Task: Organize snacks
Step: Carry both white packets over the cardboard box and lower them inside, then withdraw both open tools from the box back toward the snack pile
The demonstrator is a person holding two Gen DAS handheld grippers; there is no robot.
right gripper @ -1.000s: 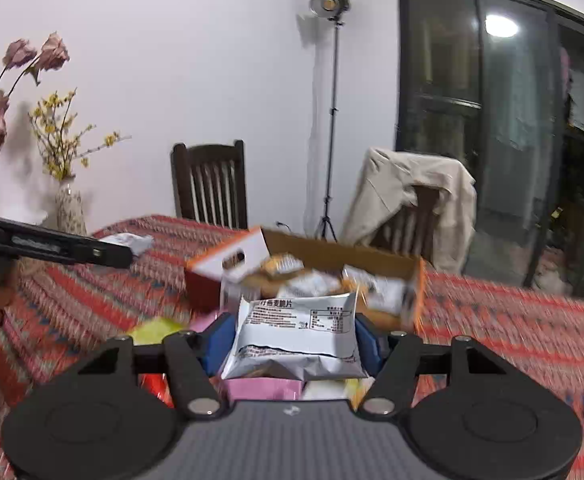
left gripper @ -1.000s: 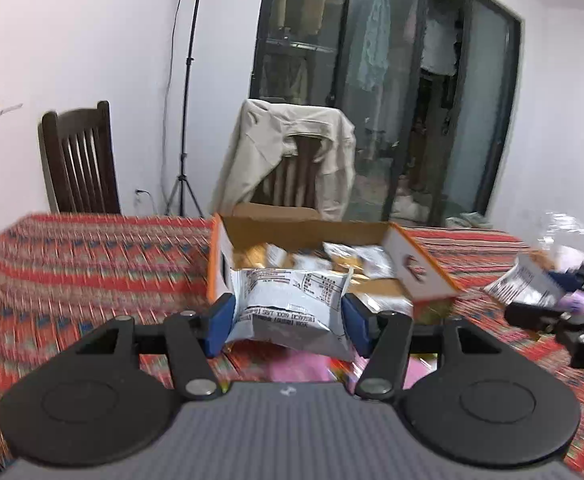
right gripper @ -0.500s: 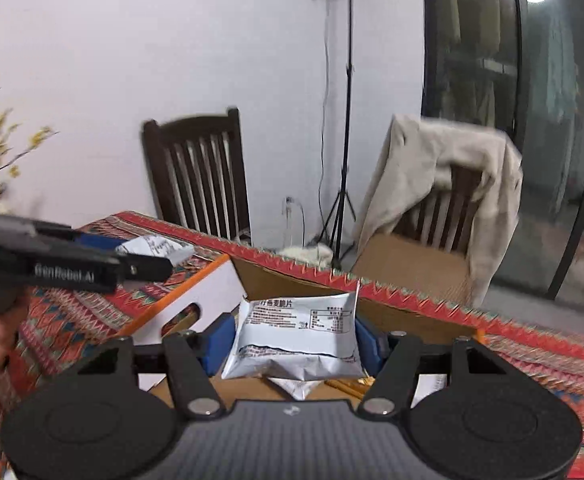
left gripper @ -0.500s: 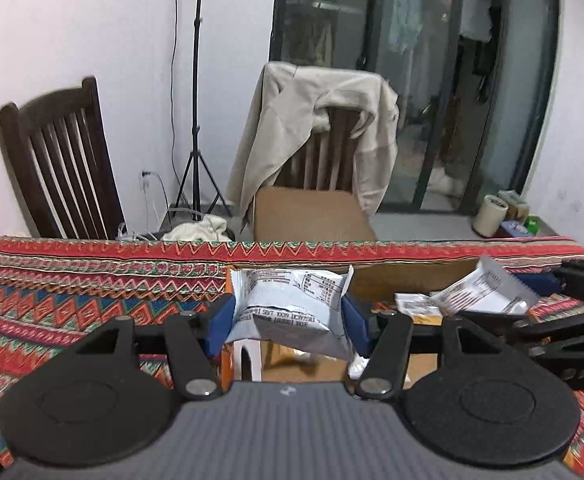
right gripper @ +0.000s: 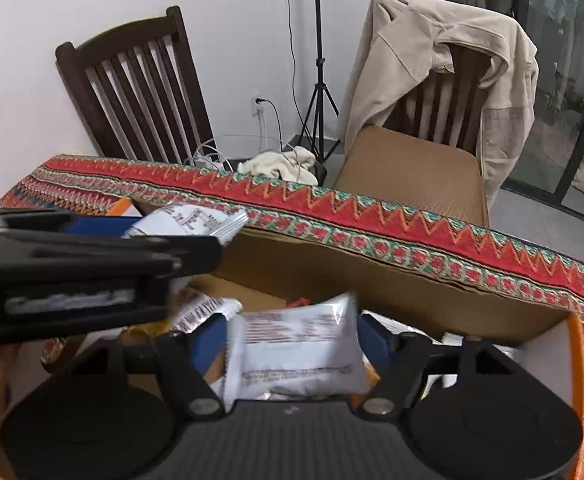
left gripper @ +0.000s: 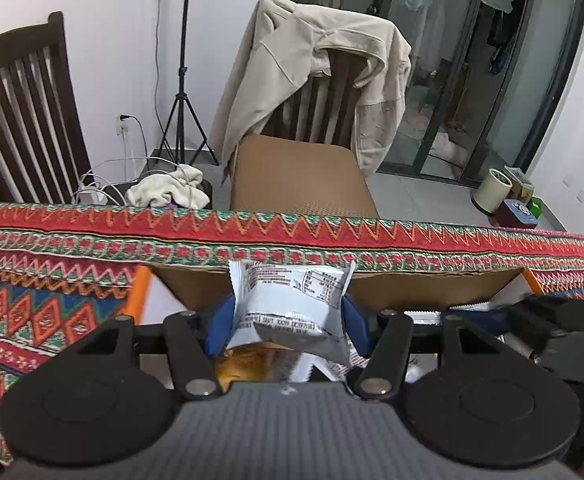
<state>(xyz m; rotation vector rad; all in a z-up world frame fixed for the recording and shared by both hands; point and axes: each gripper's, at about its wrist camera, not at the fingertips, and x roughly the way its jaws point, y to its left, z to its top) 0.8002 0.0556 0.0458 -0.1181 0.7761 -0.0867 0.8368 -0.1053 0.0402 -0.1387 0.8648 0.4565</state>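
1. Fingers first: my left gripper (left gripper: 288,326) has its blue pads (left gripper: 218,328) clamped on both side edges of a white snack packet (left gripper: 290,300), so that one's firmly held, printed back facing up.
2. My right gripper (right gripper: 296,346) is a different story. Its jaws have just been opening, and a second white packet (right gripper: 298,350) sits between them, looking blurred. I can see a gap on each side between the packet and the blue pads, so I'm calling it released, not gripped.
3. Both packets are over the open cardboard box (left gripper: 432,290), the one with the orange edge. My left one hangs just in front of the far brown wall of the box.
4. Under my left packet there's already stuff in the box: something yellow-orange (left gripper: 248,366) and more silvery wrappers (left gripper: 422,316). Can't read any labels.
5. From the right wrist view, my left gripper (right gripper: 196,236) pokes in from the left edge, packet sticking out past its tip, above the box's left end. More packets (right gripper: 206,312) lie on the box floor below it.
6. Box sits on the red zigzag-pattern tablecloth (left gripper: 72,240), close to the far table edge.
7. Past the table: a chair with a beige jacket (left gripper: 316,68) draped over its back, a dark wooden slatted chair (left gripper: 16,120) on the left, and a black tripod stand (left gripper: 182,92) against the white wall.
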